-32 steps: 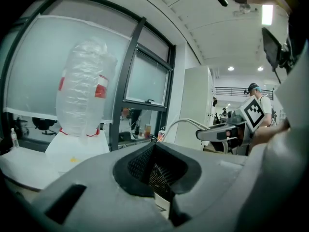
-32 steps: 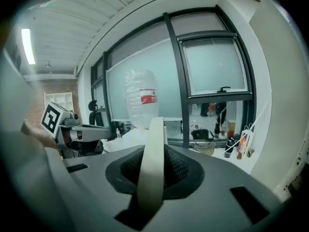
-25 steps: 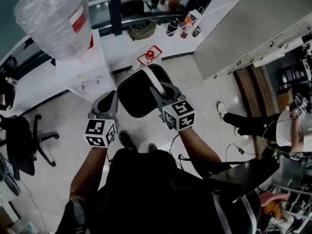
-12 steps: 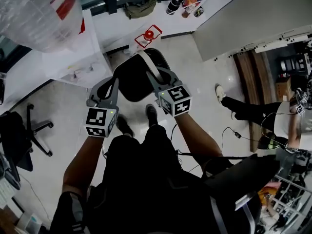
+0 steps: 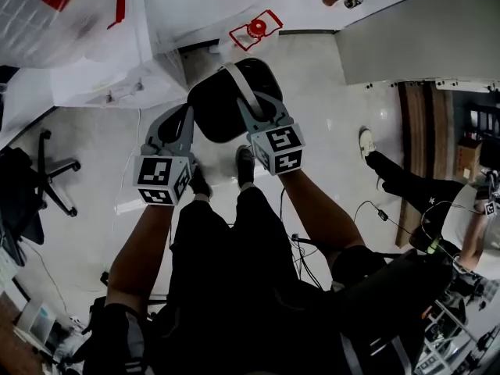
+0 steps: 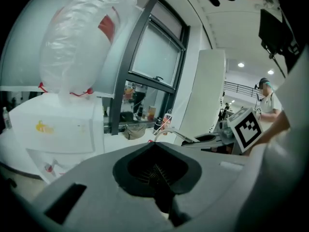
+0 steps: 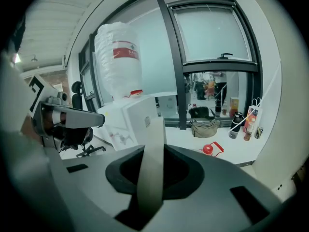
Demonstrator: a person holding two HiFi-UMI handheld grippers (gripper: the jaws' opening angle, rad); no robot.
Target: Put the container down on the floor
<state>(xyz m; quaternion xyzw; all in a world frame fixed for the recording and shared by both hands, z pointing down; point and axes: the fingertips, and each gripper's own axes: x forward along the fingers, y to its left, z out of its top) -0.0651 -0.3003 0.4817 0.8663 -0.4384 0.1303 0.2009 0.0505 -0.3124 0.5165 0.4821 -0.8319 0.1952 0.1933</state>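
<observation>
A black round container (image 5: 219, 108) with a white strap handle (image 5: 241, 92) hangs above the pale floor, just ahead of the person's shoes (image 5: 244, 164). My right gripper (image 5: 251, 116) is shut on that handle; in the right gripper view the white handle (image 7: 153, 153) runs up between its jaws. My left gripper (image 5: 184, 122) hovers beside the container's left rim, jaws together with nothing between them. In the left gripper view the container (image 6: 208, 138) and the right gripper's marker cube (image 6: 247, 129) show at the right.
A white water dispenser (image 5: 117, 61) with a large clear bottle (image 5: 47, 10) stands at the upper left. A red item (image 5: 256, 28) lies on the floor beyond the container. An office chair (image 5: 35, 190) is at the left, another person's leg (image 5: 406, 190) at the right.
The view has tipped downward: the dispenser, bottle and red item have slid towards the top edge and the shoes have come into sight. Both grippers and the container keep their places relative to each other.
</observation>
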